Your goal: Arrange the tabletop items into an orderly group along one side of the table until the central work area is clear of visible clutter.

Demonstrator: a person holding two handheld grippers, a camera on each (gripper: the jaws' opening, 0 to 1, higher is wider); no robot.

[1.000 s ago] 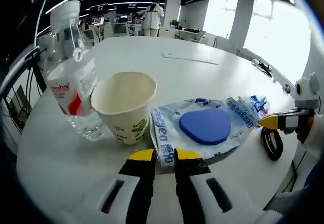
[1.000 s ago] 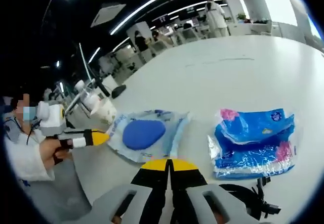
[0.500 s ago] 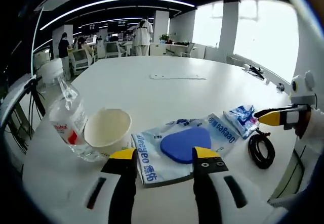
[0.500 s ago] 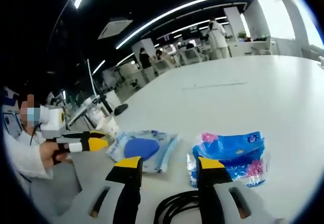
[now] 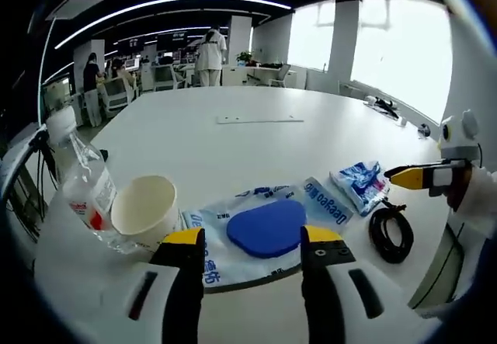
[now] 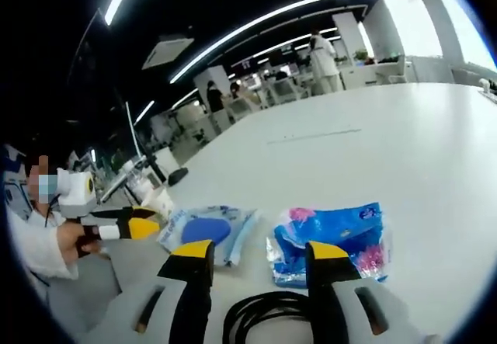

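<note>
The left gripper [image 5: 250, 243] rises from the bottom centre of the left gripper view, jaws spread and holding nothing; just above them lies the pouch with the blue pad [image 5: 268, 231]. To its left stand the paper cup [image 5: 145, 211] and water bottle [image 5: 80, 187]; to its right, the blue packet [image 5: 359, 184] and coiled black cable [image 5: 390, 234]. The right gripper [image 6: 260, 252] is likewise released, over the cable. The items already sit in a row along the near edge, so little seems left.
</note>
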